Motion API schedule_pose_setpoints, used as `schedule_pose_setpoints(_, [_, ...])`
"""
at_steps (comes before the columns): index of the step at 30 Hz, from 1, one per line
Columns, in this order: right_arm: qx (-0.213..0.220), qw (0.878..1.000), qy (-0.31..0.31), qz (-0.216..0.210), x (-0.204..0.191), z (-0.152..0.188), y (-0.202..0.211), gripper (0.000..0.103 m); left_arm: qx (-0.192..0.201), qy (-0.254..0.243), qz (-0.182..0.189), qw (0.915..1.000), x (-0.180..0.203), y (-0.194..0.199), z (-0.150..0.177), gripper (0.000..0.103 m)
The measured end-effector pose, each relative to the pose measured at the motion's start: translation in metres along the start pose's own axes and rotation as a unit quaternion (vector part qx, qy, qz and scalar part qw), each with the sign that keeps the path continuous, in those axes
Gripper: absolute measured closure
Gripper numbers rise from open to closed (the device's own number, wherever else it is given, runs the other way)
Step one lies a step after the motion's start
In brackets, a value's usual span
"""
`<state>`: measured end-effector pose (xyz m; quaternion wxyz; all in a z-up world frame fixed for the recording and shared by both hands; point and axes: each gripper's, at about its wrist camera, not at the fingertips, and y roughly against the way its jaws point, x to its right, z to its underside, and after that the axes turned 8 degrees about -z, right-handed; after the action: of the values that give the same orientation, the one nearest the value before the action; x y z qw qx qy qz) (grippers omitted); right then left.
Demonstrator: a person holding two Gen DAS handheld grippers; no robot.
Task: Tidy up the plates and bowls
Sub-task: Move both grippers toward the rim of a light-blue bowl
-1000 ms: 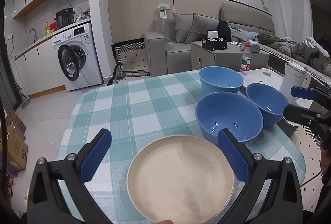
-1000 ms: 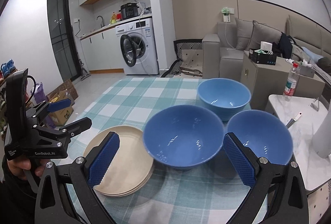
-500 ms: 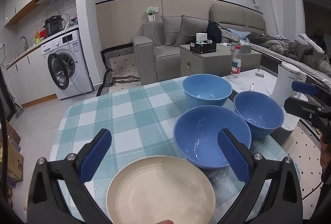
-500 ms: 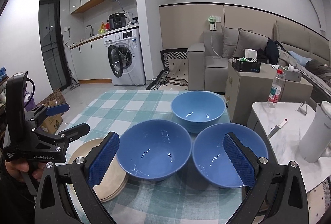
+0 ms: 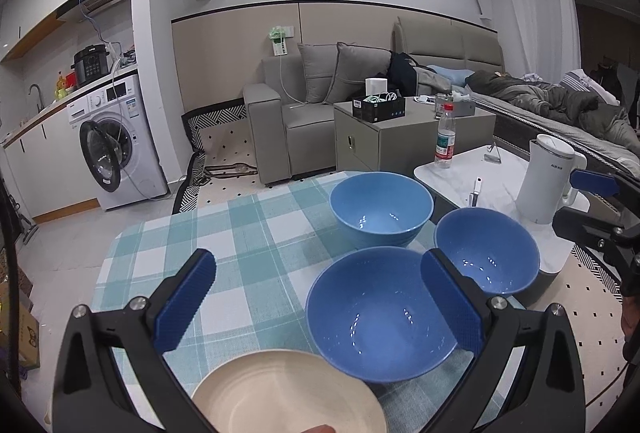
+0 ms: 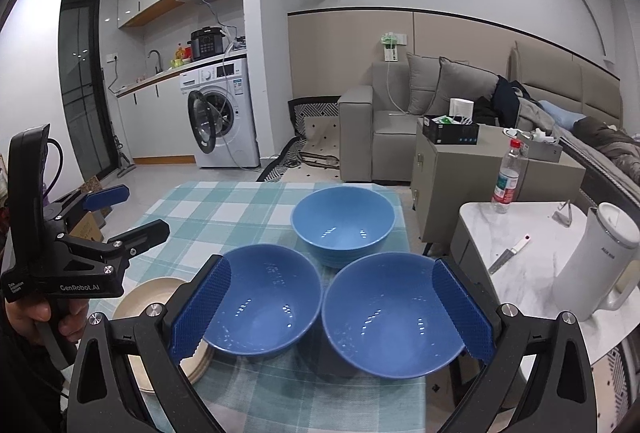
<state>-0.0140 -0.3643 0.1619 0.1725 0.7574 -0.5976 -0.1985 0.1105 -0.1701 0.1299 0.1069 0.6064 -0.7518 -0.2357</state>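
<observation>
Three blue bowls stand on the checked tablecloth: a far one (image 5: 382, 209) (image 6: 343, 227), a near left one (image 5: 380, 313) (image 6: 262, 299) and a near right one (image 5: 486, 251) (image 6: 394, 315). Cream plates (image 5: 288, 393) (image 6: 160, 293) lie stacked at the near left. My left gripper (image 5: 318, 307) hovers open above the plates and the near left bowl, holding nothing. My right gripper (image 6: 332, 311) is open too, its blue pads spanning both near bowls from above. In the right wrist view a hand holds the left gripper (image 6: 120, 211) at the left.
The checked table (image 5: 224, 233) has bare cloth at its far left. A white side table (image 6: 532, 269) to the right carries a white kettle (image 6: 600, 261), a knife (image 6: 508, 253) and a water bottle (image 6: 506, 179). Sofa, cabinet and washing machine stand beyond.
Both grippers have pulled back and up from the table; the bowls and plates sit lower and further off in both views. Both stay open.
</observation>
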Motion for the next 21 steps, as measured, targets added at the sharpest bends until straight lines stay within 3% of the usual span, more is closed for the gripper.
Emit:
schedule_pose_setpoints(7, [-0.014,0.999,0.005,0.030,0.018,-0.010,-0.009,0.001,-0.007,-0.016,0.003,0.9999,0.009,-0.024,-0.009,0.000])
schedule_pose_setpoints(21, [-0.036,0.998,-0.037,0.040,0.065,-0.032,-0.050,0.001,-0.041,0.001,0.017,0.9990,0.012,-0.075,-0.024,0.000])
